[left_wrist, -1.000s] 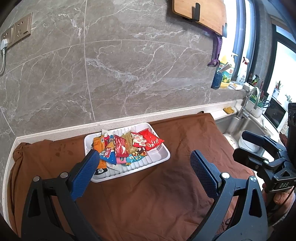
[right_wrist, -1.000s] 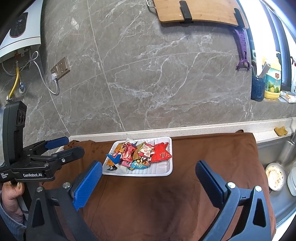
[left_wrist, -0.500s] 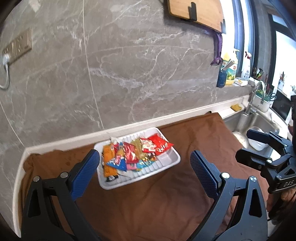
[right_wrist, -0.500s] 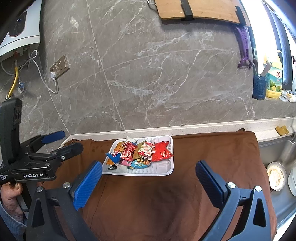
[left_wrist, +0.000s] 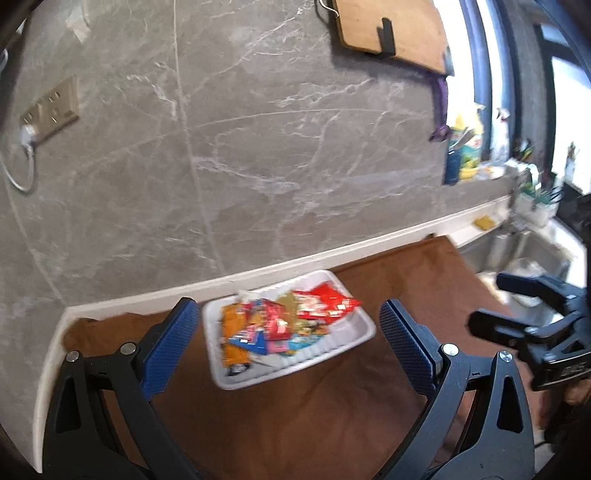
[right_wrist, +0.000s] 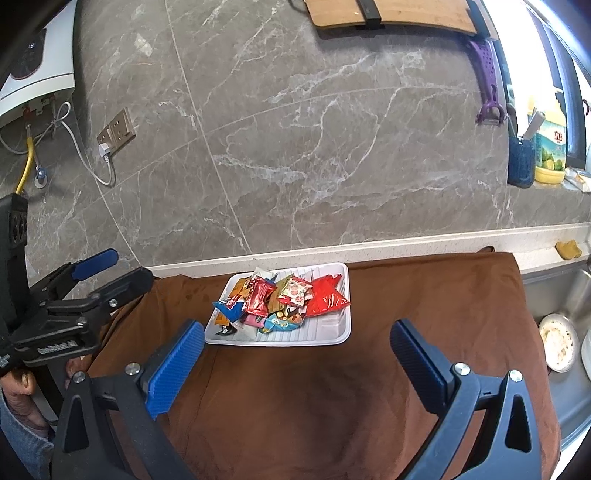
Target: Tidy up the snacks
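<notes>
A white ribbed tray (right_wrist: 277, 338) (left_wrist: 343, 341) rests on a brown cloth (right_wrist: 369, 387), near the back wall. Several snack packets (right_wrist: 280, 299) (left_wrist: 280, 321) are heaped in it, mostly toward its left; a red one (right_wrist: 327, 295) lies at the right of the heap. My right gripper (right_wrist: 297, 332) is open, hovering in front of the tray with nothing between its blue pads. My left gripper (left_wrist: 286, 332) is open too and frames the tray from the near left. Each gripper shows in the other's view: the left (right_wrist: 99, 280) at the cloth's left end, the right (left_wrist: 532, 321) at its right end.
A steel sink (right_wrist: 569, 369) with a plate (right_wrist: 557, 343) in it borders the cloth on the right. A yellow sponge (right_wrist: 569, 249) lies on the ledge. A wooden board (right_wrist: 388, 14) and a purple peeler (right_wrist: 489, 85) hang on the grey wall, with a socket (right_wrist: 116, 129) at left.
The left wrist view has swung left and risen, so the tray now sits centred between its fingers; the image is blurred. The right gripper has edged slightly nearer. Both stay open.
</notes>
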Demonstrator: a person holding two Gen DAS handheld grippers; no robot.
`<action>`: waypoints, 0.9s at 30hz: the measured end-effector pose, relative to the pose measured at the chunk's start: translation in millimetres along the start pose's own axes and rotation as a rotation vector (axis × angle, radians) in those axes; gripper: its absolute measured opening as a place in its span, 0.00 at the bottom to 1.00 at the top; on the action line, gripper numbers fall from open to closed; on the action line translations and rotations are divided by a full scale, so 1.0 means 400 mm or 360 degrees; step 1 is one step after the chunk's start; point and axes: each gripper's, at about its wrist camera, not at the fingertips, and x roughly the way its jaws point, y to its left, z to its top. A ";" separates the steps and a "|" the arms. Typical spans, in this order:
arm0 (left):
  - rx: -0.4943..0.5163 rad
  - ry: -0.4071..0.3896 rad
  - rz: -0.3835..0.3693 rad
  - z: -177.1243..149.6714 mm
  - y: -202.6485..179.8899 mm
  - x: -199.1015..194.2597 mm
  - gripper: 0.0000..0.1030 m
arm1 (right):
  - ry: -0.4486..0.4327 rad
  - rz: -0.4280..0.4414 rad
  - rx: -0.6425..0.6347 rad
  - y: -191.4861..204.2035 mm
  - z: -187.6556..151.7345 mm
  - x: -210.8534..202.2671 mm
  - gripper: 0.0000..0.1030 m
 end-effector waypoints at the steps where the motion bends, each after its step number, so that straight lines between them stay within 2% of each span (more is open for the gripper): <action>1: 0.0016 -0.0005 0.0028 -0.002 -0.004 0.000 0.97 | 0.0002 0.0000 0.0001 -0.001 0.000 0.001 1.00; 6: 0.0062 0.0020 0.0144 -0.012 -0.017 0.012 0.97 | 0.0012 0.0004 0.0001 0.002 -0.003 0.006 1.00; 19: 0.0002 0.0086 0.0019 -0.014 -0.012 0.046 0.97 | 0.0046 0.0001 0.0012 -0.001 -0.013 0.020 1.00; 27: -0.0029 0.0108 0.0028 -0.022 -0.009 0.057 0.96 | 0.0060 -0.0002 0.0029 -0.006 -0.017 0.028 1.00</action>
